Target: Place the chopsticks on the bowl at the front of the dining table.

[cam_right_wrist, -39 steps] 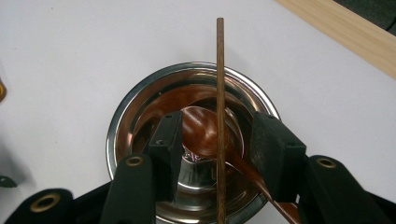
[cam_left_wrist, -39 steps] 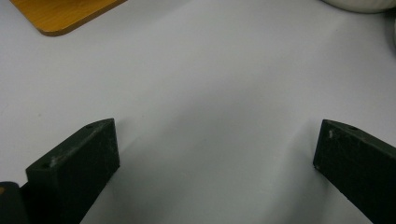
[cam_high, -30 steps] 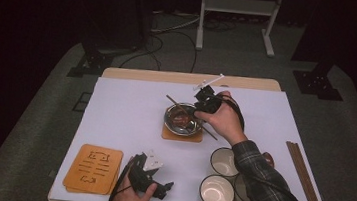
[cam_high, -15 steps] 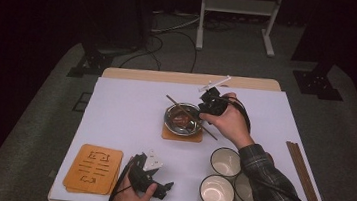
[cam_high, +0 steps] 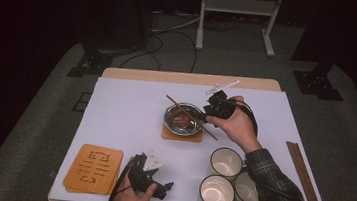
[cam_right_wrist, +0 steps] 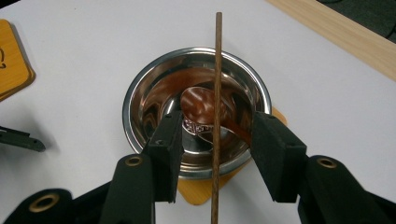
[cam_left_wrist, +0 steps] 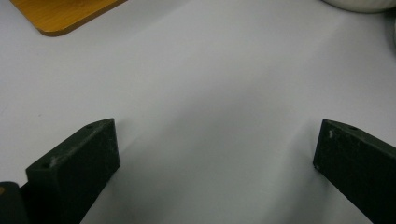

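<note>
A steel bowl (cam_high: 183,120) (cam_right_wrist: 140,88) stands on an orange coaster (cam_high: 181,135) (cam_right_wrist: 196,191) mid-table. In it lies a metal spoon (cam_right_wrist: 198,105). A brown chopstick (cam_high: 192,118) (cam_right_wrist: 217,60) rests across the bowl's rim. My right gripper (cam_high: 207,114) (cam_right_wrist: 216,126) is at the bowl's right edge, open, its jaws either side of the chopstick with a gap on both sides. My left gripper (cam_high: 164,188) (cam_left_wrist: 217,135) lies near the table's front edge, wide open over bare white table.
Three white mugs (cam_high: 226,162) cluster at the front right, one edge in the left gripper view (cam_left_wrist: 359,4). A stack of orange coasters (cam_high: 94,168) (cam_left_wrist: 65,14) lies front left. A pair of chopsticks (cam_high: 304,179) lies along the right edge.
My right gripper has drifted slightly right and toward the person, staying over the bowl's edge. The left gripper, bowl and chopstick have kept still.
</note>
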Motion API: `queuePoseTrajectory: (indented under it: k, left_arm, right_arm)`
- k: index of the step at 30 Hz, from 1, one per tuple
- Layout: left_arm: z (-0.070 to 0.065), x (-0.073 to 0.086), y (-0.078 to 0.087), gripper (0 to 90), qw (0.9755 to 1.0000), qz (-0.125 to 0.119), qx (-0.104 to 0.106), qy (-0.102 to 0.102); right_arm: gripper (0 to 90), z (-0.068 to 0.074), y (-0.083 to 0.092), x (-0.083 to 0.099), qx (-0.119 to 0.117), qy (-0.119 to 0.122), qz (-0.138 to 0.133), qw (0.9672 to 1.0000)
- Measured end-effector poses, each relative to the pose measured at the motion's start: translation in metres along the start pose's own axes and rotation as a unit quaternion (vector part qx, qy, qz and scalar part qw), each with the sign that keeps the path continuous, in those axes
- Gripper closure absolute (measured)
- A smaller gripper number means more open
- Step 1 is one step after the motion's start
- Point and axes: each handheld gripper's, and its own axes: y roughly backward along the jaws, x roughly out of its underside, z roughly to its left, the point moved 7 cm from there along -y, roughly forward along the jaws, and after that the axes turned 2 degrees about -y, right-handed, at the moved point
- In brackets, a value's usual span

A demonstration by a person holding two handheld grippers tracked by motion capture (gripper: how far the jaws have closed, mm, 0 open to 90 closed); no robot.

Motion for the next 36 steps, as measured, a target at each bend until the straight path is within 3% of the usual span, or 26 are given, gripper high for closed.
queuePoseTrajectory:
  k: [27,36]
  left_arm:
    - [0.0,0.0,0.0,0.0,1.0,0.001,0.0,-0.001]
    - [0.0,0.0,0.0,0.0,1.0,0.0,-0.001,0.001]
  right_arm:
    - [52.3,-0.007,0.014,0.03,-0.01,-0.003,-0.014,0.9998]
    - [52.0,-0.013,0.019,0.041,-0.011,-0.014,-0.016,0.9997]
